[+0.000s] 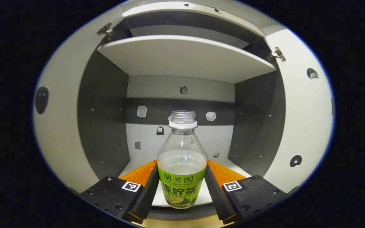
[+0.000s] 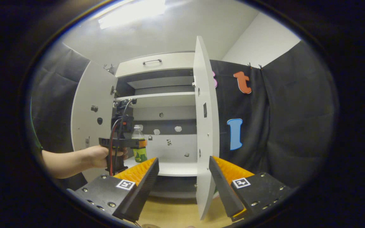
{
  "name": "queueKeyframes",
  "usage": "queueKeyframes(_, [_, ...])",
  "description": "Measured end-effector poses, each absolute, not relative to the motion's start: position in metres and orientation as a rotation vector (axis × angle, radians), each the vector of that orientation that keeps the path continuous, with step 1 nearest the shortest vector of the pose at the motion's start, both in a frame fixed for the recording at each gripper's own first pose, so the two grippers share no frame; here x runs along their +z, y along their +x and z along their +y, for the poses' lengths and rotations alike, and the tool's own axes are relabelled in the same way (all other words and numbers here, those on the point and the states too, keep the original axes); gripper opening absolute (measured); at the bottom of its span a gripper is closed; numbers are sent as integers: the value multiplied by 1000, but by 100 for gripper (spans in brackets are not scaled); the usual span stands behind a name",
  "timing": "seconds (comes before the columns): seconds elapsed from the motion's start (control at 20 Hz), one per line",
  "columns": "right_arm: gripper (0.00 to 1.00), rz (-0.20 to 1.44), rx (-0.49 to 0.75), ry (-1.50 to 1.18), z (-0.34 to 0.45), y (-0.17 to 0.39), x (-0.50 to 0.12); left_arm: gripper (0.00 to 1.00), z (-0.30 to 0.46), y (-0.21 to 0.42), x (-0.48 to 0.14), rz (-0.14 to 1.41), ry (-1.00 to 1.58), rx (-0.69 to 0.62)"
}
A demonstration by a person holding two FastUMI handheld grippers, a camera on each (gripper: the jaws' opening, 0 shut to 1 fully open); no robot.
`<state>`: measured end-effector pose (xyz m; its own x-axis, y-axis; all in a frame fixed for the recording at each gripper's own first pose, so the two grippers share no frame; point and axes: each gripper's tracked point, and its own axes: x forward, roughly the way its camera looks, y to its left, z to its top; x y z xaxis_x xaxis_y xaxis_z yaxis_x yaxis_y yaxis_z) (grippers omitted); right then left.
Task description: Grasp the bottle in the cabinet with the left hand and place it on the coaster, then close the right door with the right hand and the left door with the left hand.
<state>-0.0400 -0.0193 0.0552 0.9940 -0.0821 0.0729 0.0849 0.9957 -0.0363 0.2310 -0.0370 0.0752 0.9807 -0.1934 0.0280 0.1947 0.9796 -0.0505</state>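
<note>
Both fingers [image 1: 152, 186] of your left gripper [image 1: 182, 186] are sitting one on each side of the bottle [image 1: 182, 164], right against its green label; whether they are actually pressing on it, you cannot tell from the left gripper view. That bottle is standing upright and uncapped on the lower shelf [image 1: 233, 164] of the cabinet [image 1: 185, 57], near the shelf's front edge, with clear liquid showing above the label.

In the right gripper view, your left hand [image 2: 98, 156] is holding the left gripper up at the bottle inside the open cabinet. Your right gripper [image 2: 184, 180] is hanging well back from the cabinet with its fingers spread wide, gripping nothing. The right door [image 2: 204, 126] is standing open, edge-on, between those fingers, farther off. The left door [image 2: 89, 126] is swung open too.
</note>
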Motion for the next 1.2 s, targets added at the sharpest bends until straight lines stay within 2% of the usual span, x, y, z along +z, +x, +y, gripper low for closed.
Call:
queueKeyframes(0.3, [95,-95,-11,-28,-10,-54,66,79,-12,152,87,-75,-16,-146])
queueKeyframes(0.65, [93,-82,45,3,4,-50,66,79,-2,82,57,-54,-24,-127])
queueKeyframes(0.75, [95,-95,77,3,14,-51,72,79,-5,70,39,-36,-33,-124])
queueKeyframes(0.85, [93,-101,93,0,19,-49,74,79,-10,59,16,-27,-53,-125])
queueKeyframes(1.05, [95,-76,116,68,27,-45,75,79,-32,38,-67,68,-78,-160])
queueKeyframes(1.15, [93,-74,108,86,24,-42,78,80,-40,30,-100,75,-62,-172])
queueKeyframes(1.2, [95,-72,102,86,22,-42,79,80,-41,27,-117,70,-55,-163])
